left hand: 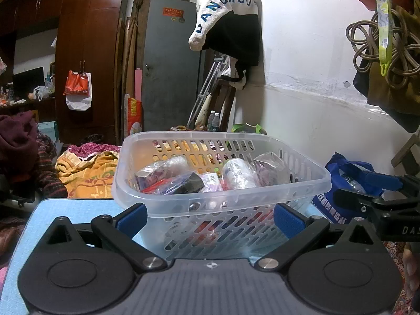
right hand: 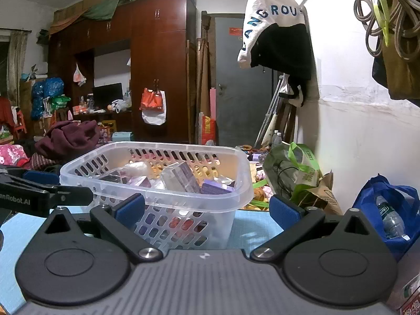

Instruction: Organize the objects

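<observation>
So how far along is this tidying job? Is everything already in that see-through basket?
Mostly done, it seems. The clear perforated plastic basket on the light blue mat already holds a pile of wrapped packets and small purple boxes. Nothing is in hand: the left gripper and the right gripper are both open and empty, facing the basket. No loose item shows on the mat, so little seems left.

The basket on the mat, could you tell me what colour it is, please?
The basket is clear, colourless plastic with slotted walls, best seen in the right wrist view.
</observation>
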### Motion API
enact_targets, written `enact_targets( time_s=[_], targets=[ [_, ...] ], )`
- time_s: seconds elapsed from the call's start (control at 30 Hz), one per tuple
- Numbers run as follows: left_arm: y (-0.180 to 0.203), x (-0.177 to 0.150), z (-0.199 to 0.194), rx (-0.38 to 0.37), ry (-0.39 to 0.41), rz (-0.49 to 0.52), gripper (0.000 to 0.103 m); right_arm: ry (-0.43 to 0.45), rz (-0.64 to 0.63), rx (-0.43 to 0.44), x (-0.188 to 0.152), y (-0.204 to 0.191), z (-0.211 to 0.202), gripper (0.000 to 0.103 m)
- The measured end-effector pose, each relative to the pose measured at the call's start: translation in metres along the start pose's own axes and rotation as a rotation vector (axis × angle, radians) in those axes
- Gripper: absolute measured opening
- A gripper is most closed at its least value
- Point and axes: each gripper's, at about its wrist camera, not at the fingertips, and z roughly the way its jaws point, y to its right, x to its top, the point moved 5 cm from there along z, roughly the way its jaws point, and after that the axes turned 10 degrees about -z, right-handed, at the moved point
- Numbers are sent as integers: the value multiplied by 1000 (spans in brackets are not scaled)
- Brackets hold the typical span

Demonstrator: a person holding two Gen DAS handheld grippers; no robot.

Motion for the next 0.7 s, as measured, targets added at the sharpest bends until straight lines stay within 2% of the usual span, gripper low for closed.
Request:
enact_targets(
  time_s=[0.53, 0.7],
  targets=[
    [6, 0, 0, -12, 3, -3, 103, 0, -3, 1, 0, 0, 0, 103],
    [9, 0, -5, -22, 41, 2, 103, 2, -2, 6, 0, -1, 0, 103]
  ],
)
